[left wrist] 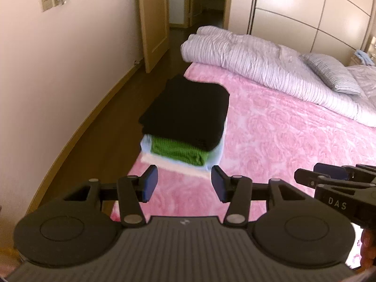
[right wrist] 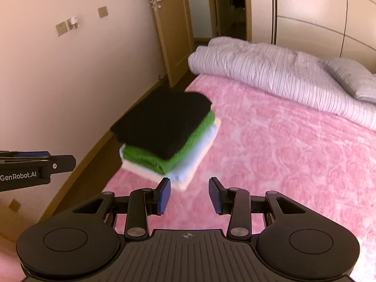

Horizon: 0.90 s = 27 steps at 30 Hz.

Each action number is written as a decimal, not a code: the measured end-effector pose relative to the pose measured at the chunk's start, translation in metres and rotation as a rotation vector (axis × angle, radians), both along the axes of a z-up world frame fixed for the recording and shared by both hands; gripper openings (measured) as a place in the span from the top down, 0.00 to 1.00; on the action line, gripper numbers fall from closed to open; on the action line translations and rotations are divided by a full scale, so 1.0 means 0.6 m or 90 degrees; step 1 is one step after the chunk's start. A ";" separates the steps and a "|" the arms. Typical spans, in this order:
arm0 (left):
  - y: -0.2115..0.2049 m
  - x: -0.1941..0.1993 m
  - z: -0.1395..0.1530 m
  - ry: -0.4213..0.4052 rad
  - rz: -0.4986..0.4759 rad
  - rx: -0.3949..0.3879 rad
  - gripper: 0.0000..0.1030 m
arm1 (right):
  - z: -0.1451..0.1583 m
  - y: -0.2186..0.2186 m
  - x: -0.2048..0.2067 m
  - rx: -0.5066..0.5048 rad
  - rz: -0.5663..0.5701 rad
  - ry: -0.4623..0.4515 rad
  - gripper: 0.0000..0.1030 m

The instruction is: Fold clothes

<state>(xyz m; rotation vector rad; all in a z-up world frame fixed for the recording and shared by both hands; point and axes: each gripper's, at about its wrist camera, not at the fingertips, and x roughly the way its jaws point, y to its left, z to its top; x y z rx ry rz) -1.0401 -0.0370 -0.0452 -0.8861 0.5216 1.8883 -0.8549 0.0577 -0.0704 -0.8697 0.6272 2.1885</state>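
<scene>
Bedroom, pink bed (left wrist: pixel 270 127). Folded stack (left wrist: pixel 188 119), black garment on top, sits at bed's 10 o'clock edge. We hold left hand-held gripper (left wrist: pixel 184 183) and right hand-held gripper (right wrist: pixel 189 193) wide, empty. We judge stack done; square overhanging layers gently.

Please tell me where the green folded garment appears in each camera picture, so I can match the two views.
Left wrist view: green garment, just below centre, under the black garment.
Right wrist view: green garment, left of centre, same place in the stack.
Shared landmark: the striped quilt on the pink bed.
</scene>
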 end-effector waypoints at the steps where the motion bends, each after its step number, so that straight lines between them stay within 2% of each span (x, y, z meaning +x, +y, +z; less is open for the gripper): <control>1: -0.007 0.009 -0.002 -0.002 0.003 -0.005 0.55 | -0.003 -0.004 0.009 -0.007 0.003 -0.001 0.61; 7: -0.031 0.043 -0.009 -0.003 0.010 -0.033 0.55 | -0.012 -0.022 0.046 -0.037 0.008 -0.004 0.61; 13: -0.028 0.052 -0.025 -0.012 -0.002 -0.058 0.55 | -0.026 -0.021 0.048 -0.063 -0.004 -0.029 0.61; 18: 0.001 0.038 -0.041 -0.018 -0.021 -0.070 0.55 | -0.027 -0.007 0.033 -0.070 -0.020 -0.052 0.61; 27: 0.061 -0.022 -0.043 -0.013 -0.055 -0.066 0.55 | -0.029 0.036 -0.024 -0.078 -0.054 -0.053 0.61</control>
